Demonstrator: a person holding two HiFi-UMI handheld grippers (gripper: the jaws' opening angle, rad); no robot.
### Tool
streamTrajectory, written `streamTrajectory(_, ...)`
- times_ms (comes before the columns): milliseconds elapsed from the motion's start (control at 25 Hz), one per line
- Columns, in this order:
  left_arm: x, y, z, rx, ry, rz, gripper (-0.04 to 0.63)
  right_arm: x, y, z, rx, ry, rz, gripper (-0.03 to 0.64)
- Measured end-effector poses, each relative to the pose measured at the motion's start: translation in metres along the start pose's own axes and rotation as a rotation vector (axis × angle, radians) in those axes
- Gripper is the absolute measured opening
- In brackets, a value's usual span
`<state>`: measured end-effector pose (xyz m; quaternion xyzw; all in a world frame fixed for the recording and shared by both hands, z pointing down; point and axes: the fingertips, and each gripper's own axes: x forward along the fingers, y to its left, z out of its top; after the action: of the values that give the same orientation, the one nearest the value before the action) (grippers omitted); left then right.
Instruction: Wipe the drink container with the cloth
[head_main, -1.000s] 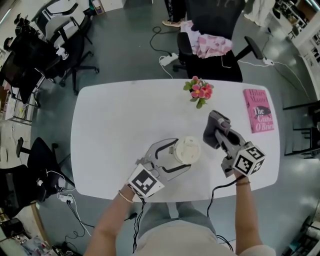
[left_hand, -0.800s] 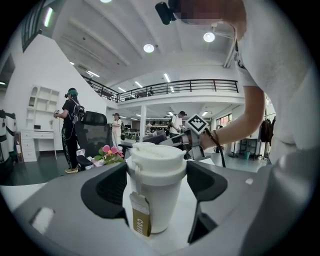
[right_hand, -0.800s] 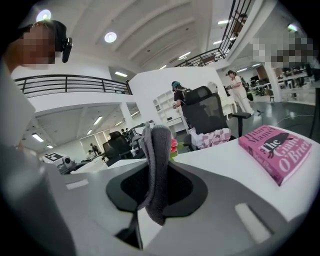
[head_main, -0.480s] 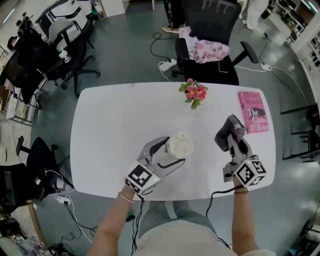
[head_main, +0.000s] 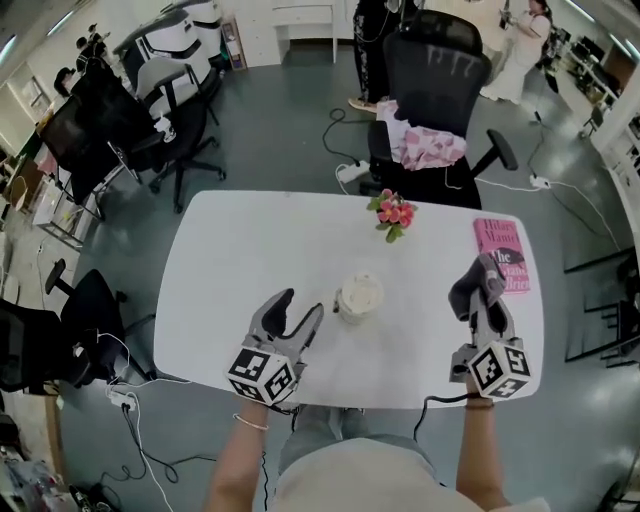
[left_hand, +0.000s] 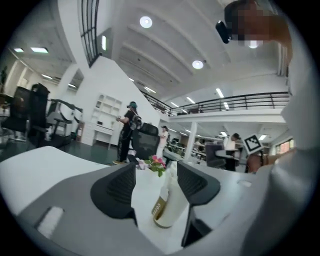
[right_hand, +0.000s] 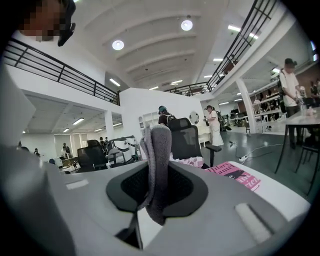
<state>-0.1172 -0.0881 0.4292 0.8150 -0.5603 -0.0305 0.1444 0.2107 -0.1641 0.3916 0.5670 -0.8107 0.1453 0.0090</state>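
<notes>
The drink container (head_main: 358, 297), a pale cup with a white lid, stands by itself near the middle of the white table (head_main: 230, 260). My left gripper (head_main: 298, 313) sits just left of it and nearer to me, not touching. Its jaws are closing with nothing between the pads. In the left gripper view the cup (left_hand: 167, 202) stands upright a short way beyond the left gripper (left_hand: 157, 181). My right gripper (head_main: 482, 290) hovers at the table's right side, shut on a grey cloth (head_main: 476, 283). The cloth (right_hand: 159, 165) hangs pinched between the jaws of the right gripper (right_hand: 157, 187).
A pink book (head_main: 505, 255) lies at the table's far right, just beyond the right gripper. A small bunch of flowers (head_main: 392, 213) sits at the far edge. A black office chair (head_main: 425, 80) with pink fabric on it stands behind the table.
My left gripper let go of the cup and drew back to the left and toward me. The right gripper carried the cloth rightward, away from the cup.
</notes>
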Motion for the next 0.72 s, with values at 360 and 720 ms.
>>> streamTrajectory(360, -0.060, 0.043, 0.083, -0.012, -0.145, 0.449, 0.037, -0.023, 0.013, 0.047, -0.092, -0.102, -0.051, 0.071)
streamTrajectory(720, -0.068, 0.030, 0.126, 0.174, -0.206, 0.535, -0.009, -0.037, 0.011, 0.057, -0.084, -0.149, -0.117, 0.071)
